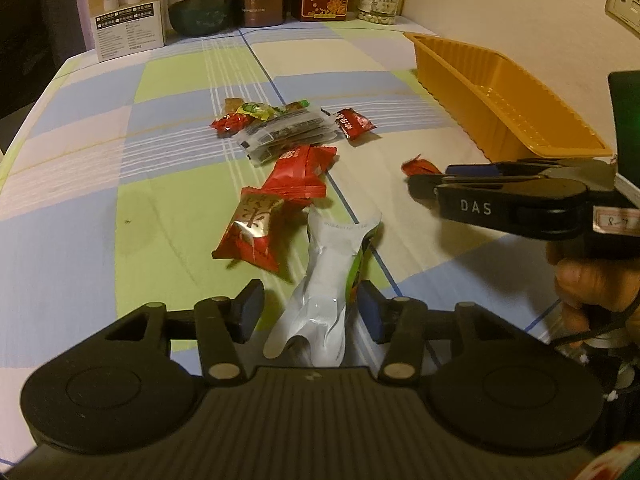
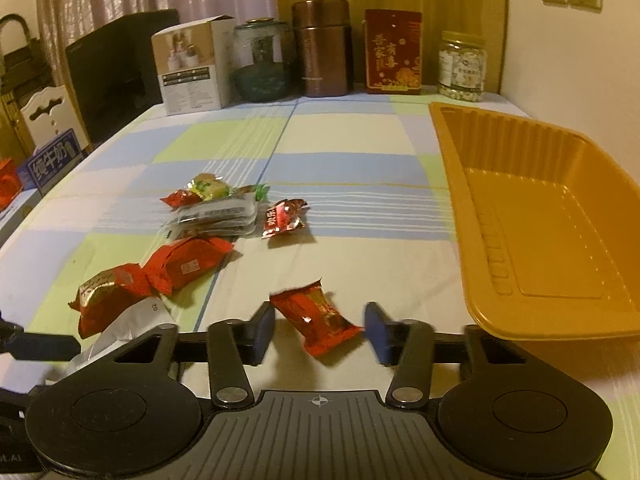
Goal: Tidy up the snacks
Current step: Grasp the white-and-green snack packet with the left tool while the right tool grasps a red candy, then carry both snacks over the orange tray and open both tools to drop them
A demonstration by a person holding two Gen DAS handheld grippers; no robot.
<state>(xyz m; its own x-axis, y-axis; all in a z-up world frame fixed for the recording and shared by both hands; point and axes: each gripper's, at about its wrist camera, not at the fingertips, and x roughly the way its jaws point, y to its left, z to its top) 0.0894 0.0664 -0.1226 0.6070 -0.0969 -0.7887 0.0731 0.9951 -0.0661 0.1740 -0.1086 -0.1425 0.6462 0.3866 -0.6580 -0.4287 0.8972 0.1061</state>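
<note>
A white foil pouch (image 1: 320,280) with a green edge lies between the pads of my left gripper (image 1: 310,306). The right pad touches it, the left pad stands off, so the gripper is open. My right gripper (image 2: 318,330) is closed around a red candy (image 2: 316,320) lying on the tablecloth, with both wrapper ends against the pads. In the left wrist view the same gripper (image 1: 424,184) reaches in from the right, the red candy (image 1: 418,167) at its tips. The orange tray (image 2: 520,200) stands empty on the right. Several more snack packets (image 1: 280,132) lie in the middle of the table.
At the table's far edge stand a white box (image 2: 192,68), a glass jar (image 2: 262,64), a brown canister (image 2: 322,48), a red box (image 2: 394,52) and a clear jar (image 2: 460,66). A wall runs along the right. A person's hand (image 1: 592,280) holds the right gripper.
</note>
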